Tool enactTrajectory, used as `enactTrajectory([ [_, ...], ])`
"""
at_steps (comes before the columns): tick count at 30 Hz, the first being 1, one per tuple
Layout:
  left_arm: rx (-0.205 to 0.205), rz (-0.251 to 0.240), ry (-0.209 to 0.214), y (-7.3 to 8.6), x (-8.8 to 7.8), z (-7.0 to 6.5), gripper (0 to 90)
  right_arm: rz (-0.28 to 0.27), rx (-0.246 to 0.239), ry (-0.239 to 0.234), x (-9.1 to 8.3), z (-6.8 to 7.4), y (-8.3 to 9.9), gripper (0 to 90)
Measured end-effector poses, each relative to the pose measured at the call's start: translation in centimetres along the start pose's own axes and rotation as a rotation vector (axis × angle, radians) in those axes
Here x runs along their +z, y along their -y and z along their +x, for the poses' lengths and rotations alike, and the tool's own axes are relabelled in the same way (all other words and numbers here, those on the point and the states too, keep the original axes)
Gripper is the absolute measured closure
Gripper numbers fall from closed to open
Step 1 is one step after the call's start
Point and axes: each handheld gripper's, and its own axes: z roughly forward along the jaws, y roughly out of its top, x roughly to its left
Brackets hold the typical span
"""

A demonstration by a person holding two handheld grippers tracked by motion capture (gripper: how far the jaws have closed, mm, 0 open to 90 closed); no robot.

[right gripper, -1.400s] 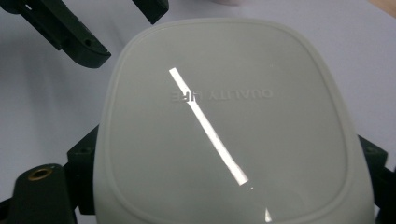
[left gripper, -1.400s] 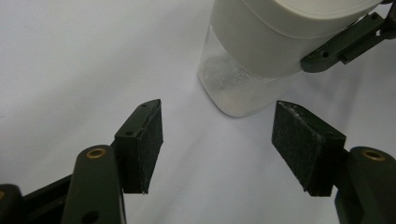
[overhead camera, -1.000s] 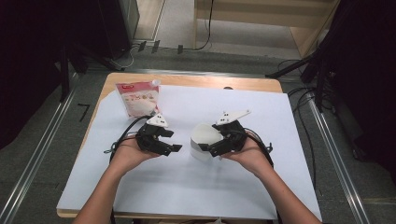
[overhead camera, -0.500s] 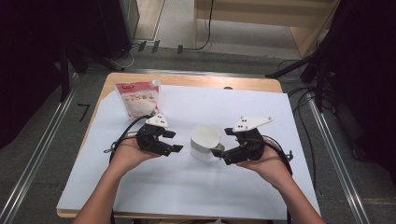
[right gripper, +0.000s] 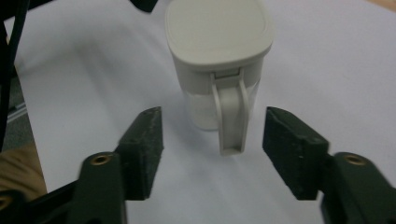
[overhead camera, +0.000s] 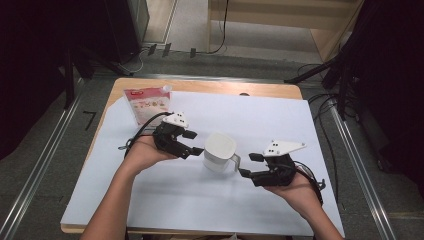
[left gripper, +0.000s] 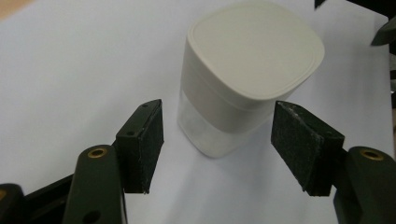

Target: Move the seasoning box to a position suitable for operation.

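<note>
A white jug [overhead camera: 219, 151] with a flat lid and a side handle [overhead camera: 236, 161] stands upright mid-table on the white sheet [overhead camera: 165, 200]. My left gripper [overhead camera: 196, 143] points at it from the left. In the left gripper view the jug [left gripper: 247, 70] stands just beyond the pads [left gripper: 142, 140], untouched. These jaws have just been opening a little, with nothing between them. My right gripper [overhead camera: 248, 165] faces the handle from the right. Its jaws have just been closing. In the right gripper view the handle [right gripper: 231, 116] hangs ahead of the open gap, clear of both pads [right gripper: 285, 144].
A red-and-white printed pouch [overhead camera: 147, 104] lies at the back left corner of the sheet. The wooden table edge [overhead camera: 210, 86] runs along the back. Cables [overhead camera: 320, 107] trail on the floor to the right. Bare sheet spreads in front of and behind the jug.
My right gripper has drawn away from the jug, to the right and toward the person, and its jaws stand narrower. The left gripper has shifted slightly toward the jug. The jug stays put.
</note>
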Motion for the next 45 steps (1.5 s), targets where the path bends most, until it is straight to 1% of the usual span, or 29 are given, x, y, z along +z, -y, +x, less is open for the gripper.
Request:
enactTrajectory([
  [1,0.000,0.000,0.000,0.0,0.0,0.0,34.6,0.000,0.000,0.000,0.0,0.0,0.0,41.9],
  [2,-0.008,-0.005,0.012,0.1,0.1,0.1,34.3,0.016,-0.018,-0.001,0.4,0.1,0.3,52.2],
  [3,-0.018,0.001,0.020,0.2,0.2,0.2,34.3,0.016,-0.018,-0.001,0.4,0.1,0.3,52.2],
  [4,-0.024,0.016,0.020,0.3,0.3,0.2,33.1,0.023,-0.007,-0.006,0.7,0.1,0.5,62.7],
  [5,-0.028,0.024,0.017,0.4,0.4,0.3,33.1,0.023,-0.007,-0.006,0.7,0.1,0.5,62.7],
  [6,-0.033,0.029,0.024,0.7,0.5,0.3,32.9,0.019,0.007,-0.018,1.2,0.3,0.8,68.1],
  [8,-0.029,0.033,0.026,0.8,0.5,0.5,32.8,0.026,0.000,-0.018,1.5,0.4,0.9,70.1],
  [9,-0.033,0.039,0.027,0.9,0.5,0.5,32.4,0.034,-0.010,-0.009,1.8,0.6,1.0,72.1],
  [10,-0.038,0.041,0.024,1.0,0.6,0.6,32.1,0.046,-0.029,-0.012,2.5,0.7,1.1,77.0],
  [11,-0.038,0.041,0.024,1.0,0.6,0.6,31.9,0.046,-0.029,-0.012,2.5,0.7,1.1,77.0],
  [13,-0.044,0.041,0.025,1.0,0.7,0.7,31.6,0.054,-0.045,-0.015,3.2,0.8,1.2,81.9],
  [15,-0.031,0.043,0.020,1.0,0.8,0.6,31.4,0.055,-0.031,-0.024,3.5,0.9,1.2,85.9],
  [16,-0.032,0.044,0.023,1.0,0.8,0.5,30.9,0.061,-0.029,-0.030,3.8,0.8,1.1,90.0],
  [18,-0.027,0.049,0.019,1.0,0.9,0.5,30.8,0.058,-0.030,-0.026,3.9,0.8,1.1,90.0],
  [20,-0.032,0.045,0.014,1.1,1.0,0.5,30.8,0.057,-0.029,-0.025,4.1,0.6,1.1,90.0],
  [22,-0.034,0.043,0.019,1.1,1.1,0.4,30.8,0.060,-0.019,-0.025,4.3,0.4,1.1,90.0],
  [23,-0.027,0.038,0.014,1.2,1.2,0.4,30.8,0.060,-0.011,-0.027,4.4,0.2,1.2,90.0],
  [25,-0.028,0.041,0.012,1.2,1.2,0.4,30.8,0.060,-0.008,-0.029,4.5,0.1,1.2,90.0],
  [27,-0.030,0.046,0.019,1.1,1.2,0.4,30.5,0.067,-0.001,-0.026,4.7,-0.1,1.2,90.0],
  [29,-0.033,0.045,0.021,1.1,1.2,0.4,30.4,0.071,0.006,-0.039,4.9,-0.2,1.3,90.0],
  [30,-0.029,0.046,0.019,1.1,1.2,0.4,30.5,0.072,0.001,-0.033,4.9,-0.2,1.3,90.0],
  [34,-0.039,0.033,0.014,1.2,1.1,0.4,30.3,0.072,-0.004,-0.037,5.0,-0.3,1.3,90.0],
  [36,-0.034,0.031,0.015,1.2,1.1,0.4,30.1,0.077,0.001,-0.034,4.9,-0.3,1.3,90.0],
  [37,-0.035,0.031,0.016,1.2,1.1,0.4,30.0,0.074,-0.004,-0.032,4.9,-0.5,1.3,90.0],
  [39,-0.036,0.034,0.016,1.1,1.1,0.4,29.8,0.075,0.014,-0.030,4.8,-0.8,1.3,90.0],
  [41,-0.038,0.035,0.017,1.1,1.1,0.3,29.7,0.069,0.017,-0.032,4.8,-1.0,1.3,90.0],
  [42,-0.041,0.031,0.013,1.1,1.2,0.3,29.6,0.071,0.027,-0.034,4.7,-1.1,1.3,90.0],
  [43,-0.039,0.033,0.016,1.1,1.2,0.3,29.2,0.067,0.024,-0.030,4.8,-1.2,1.3,90.0],
  [45,-0.054,0.029,0.014,1.1,1.3,0.2,28.9,0.069,0.024,-0.028,4.7,-1.3,1.3,90.0],
])
